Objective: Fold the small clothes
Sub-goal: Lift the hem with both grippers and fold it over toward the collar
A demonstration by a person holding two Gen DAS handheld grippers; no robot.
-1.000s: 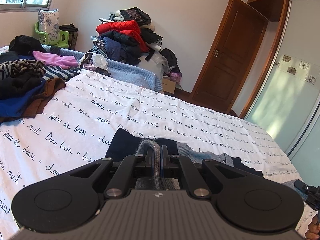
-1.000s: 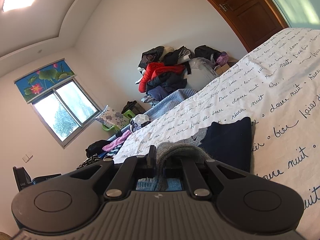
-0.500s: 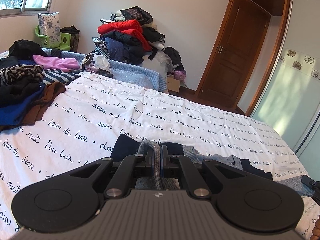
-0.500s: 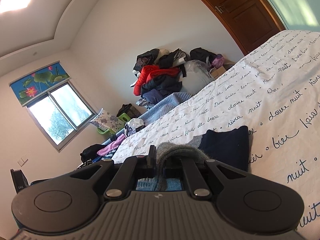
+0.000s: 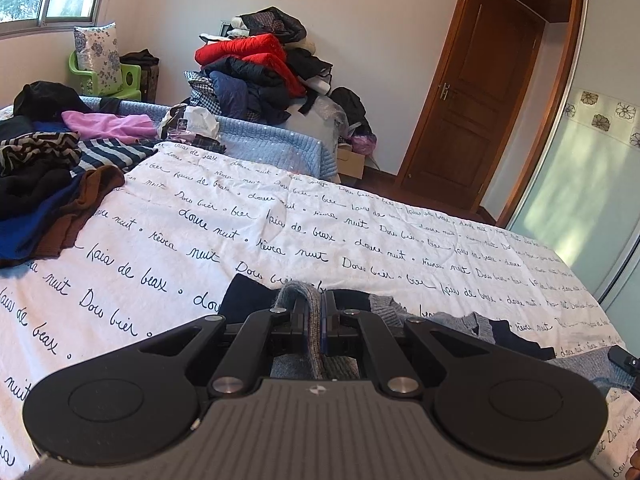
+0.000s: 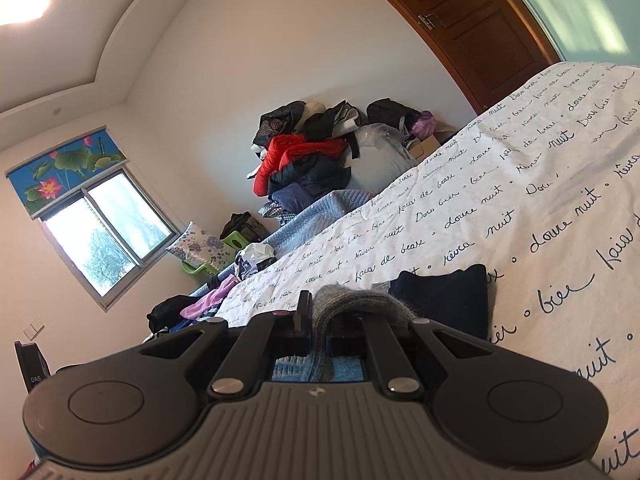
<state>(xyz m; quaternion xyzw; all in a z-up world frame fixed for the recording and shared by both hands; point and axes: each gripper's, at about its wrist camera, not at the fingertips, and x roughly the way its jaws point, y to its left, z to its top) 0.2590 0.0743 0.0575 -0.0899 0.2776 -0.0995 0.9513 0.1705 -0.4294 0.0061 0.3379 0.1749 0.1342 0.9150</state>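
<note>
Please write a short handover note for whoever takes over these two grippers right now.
Left gripper: shut on a grey knit edge of the sweater.
Right gripper: shut on another grey knit edge of that sweater.
The grey-and-navy sweater lies part spread on the lettered bedspread; its navy part rests ahead of the right gripper.
Done: both edges gripped.
Left: probably complete the fold, then release. An unfolded clothes heap waits at the bed's left side.

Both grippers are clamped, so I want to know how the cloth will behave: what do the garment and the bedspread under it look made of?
The garment: grey and navy knit, likely wool blend; fuzzy fibres stand off the pinched fold. The bedspread: smooth matte woven cloth, probably cotton, printed with black script, faint quilting lines.
</note>
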